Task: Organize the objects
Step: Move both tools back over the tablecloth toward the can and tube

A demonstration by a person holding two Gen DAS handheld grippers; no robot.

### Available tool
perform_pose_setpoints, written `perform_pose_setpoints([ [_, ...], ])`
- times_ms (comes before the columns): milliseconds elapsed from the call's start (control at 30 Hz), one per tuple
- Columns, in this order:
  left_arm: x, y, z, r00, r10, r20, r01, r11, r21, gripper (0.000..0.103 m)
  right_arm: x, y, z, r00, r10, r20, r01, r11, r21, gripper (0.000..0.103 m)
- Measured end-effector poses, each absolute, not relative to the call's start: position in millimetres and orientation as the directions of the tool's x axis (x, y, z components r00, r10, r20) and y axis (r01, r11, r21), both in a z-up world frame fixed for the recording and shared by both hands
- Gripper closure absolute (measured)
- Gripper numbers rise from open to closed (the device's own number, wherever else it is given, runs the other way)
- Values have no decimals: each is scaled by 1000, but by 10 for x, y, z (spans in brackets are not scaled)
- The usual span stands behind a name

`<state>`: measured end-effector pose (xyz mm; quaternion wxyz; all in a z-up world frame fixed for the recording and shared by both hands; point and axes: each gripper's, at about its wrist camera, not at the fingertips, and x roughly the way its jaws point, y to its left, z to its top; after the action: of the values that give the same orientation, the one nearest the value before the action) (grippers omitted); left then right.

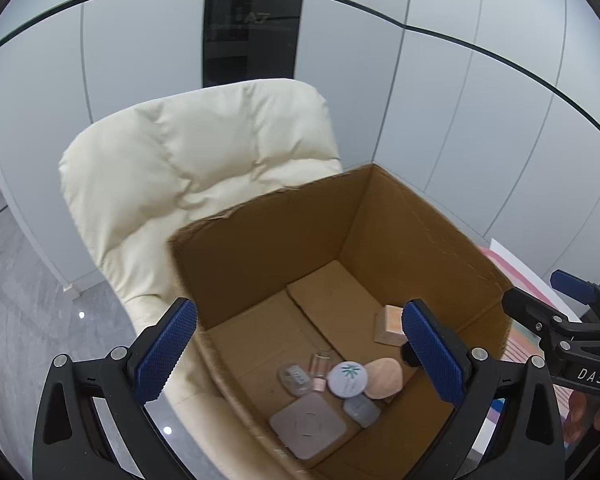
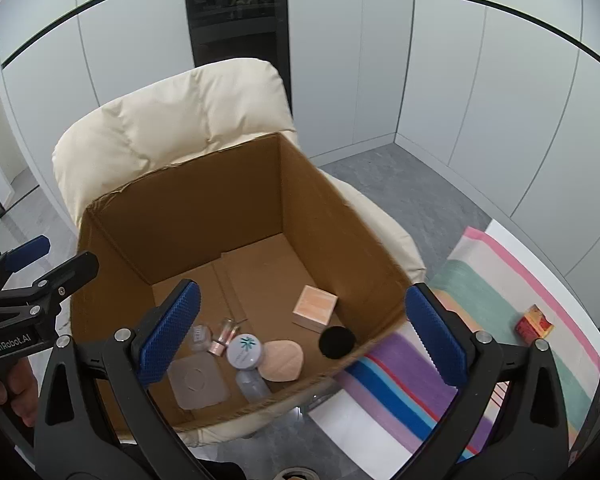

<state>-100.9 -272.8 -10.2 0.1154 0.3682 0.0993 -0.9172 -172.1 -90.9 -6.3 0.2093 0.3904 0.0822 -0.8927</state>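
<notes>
Open cardboard box (image 2: 204,216) sits on the seat of a cream padded chair (image 2: 172,120), flaps gone, top edge ragged. Both grippers hang over the near side of the box, angled down into it. Right gripper (image 2: 304,340) has jaws spread wide, nothing between the blue pads, nothing held. Left gripper (image 1: 300,356) likewise wide open and empty; from the right wrist view it shows at the left edge (image 2: 40,276), a hand (image 2: 16,388) gripping its handle. Inside the box, on the bottom near the front wall: a white round tin (image 2: 245,351) with a teal leaf mark, a peach teardrop puff (image 2: 282,362) touching it on the right, a small clear bottle (image 2: 252,386) just in front of the tin, a flat grey square pad (image 2: 198,380) to the left, a small clear case (image 2: 201,336) and a rose-gold capped vial (image 2: 224,338) lying behind those. A peach square box (image 2: 315,306) sits apart, further back by the right wall. A black round item (image 2: 337,342) is in the front right corner, against the wall; can't tell what it is. Right of the chair, a striped cloth (image 2: 480,320) covers a white table (image 2: 540,248), and a small red and yellow carton (image 2: 535,322) lies on the cloth, well apart from the box. Grey tiled floor (image 2: 400,184), pale wall panels behind.
</notes>
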Motion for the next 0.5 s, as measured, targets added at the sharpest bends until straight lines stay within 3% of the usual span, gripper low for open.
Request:
perform_pose_setpoints([
  [500,-1277,-2176,-113,-701,-76,-709,195,-977,-88,0,-1807,-271,-52,-631,-258,-732,356,-934,22,0],
])
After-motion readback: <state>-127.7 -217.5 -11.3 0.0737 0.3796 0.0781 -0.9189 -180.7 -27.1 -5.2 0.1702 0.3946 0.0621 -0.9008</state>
